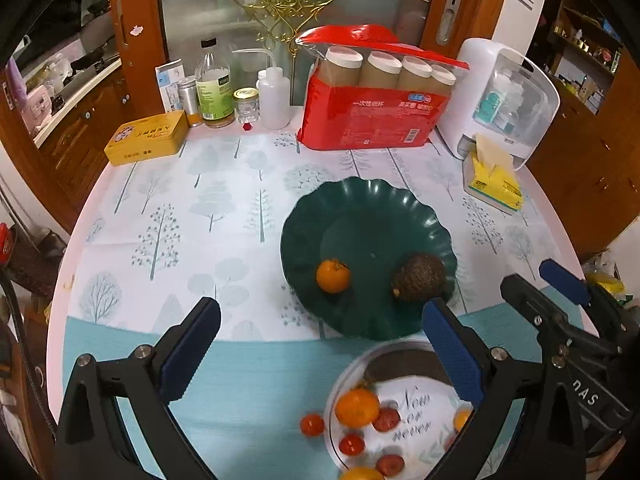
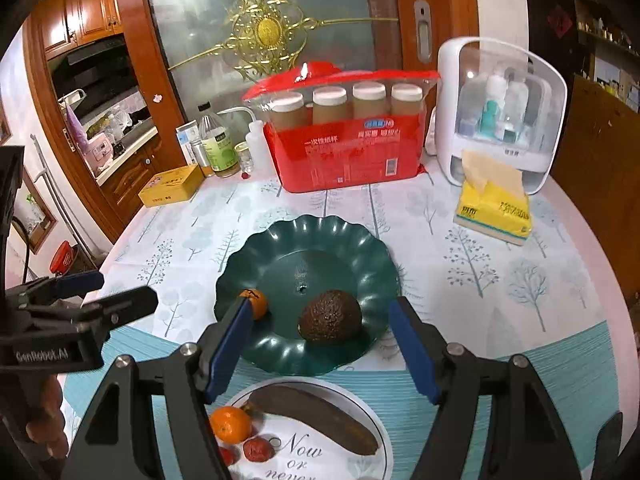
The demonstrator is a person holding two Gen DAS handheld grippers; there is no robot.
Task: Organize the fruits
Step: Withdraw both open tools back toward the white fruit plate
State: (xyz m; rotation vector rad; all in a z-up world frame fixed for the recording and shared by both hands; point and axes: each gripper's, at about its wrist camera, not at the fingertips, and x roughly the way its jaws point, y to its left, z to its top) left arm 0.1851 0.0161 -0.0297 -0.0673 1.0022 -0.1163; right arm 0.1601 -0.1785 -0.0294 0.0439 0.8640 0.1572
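Note:
A dark green scalloped plate (image 1: 360, 208) (image 2: 320, 236) holds a small orange (image 1: 333, 276) (image 2: 258, 303) and a dark avocado (image 1: 418, 278) (image 2: 330, 317). Nearer me, a white printed plate (image 1: 416, 408) (image 2: 320, 456) carries an orange (image 1: 357, 407) (image 2: 230, 423), a brown overripe banana (image 2: 316, 420), small red fruits (image 1: 386, 420) (image 2: 257, 450) and more orange pieces; one red fruit (image 1: 312, 425) lies just off its left rim. My left gripper (image 1: 320, 332) is open and empty above the table. My right gripper (image 2: 316, 330) is open and empty, hovering over the green plate's near edge; it also shows in the left wrist view (image 1: 536, 280).
Along the table's back stand a yellow tin (image 1: 146, 138), bottles and jars (image 1: 214, 84), a red pack of paper cups (image 1: 376, 92), a white storage box (image 1: 500, 104) and a yellow tissue pack (image 1: 494, 182). The round table's edge curves close on both sides.

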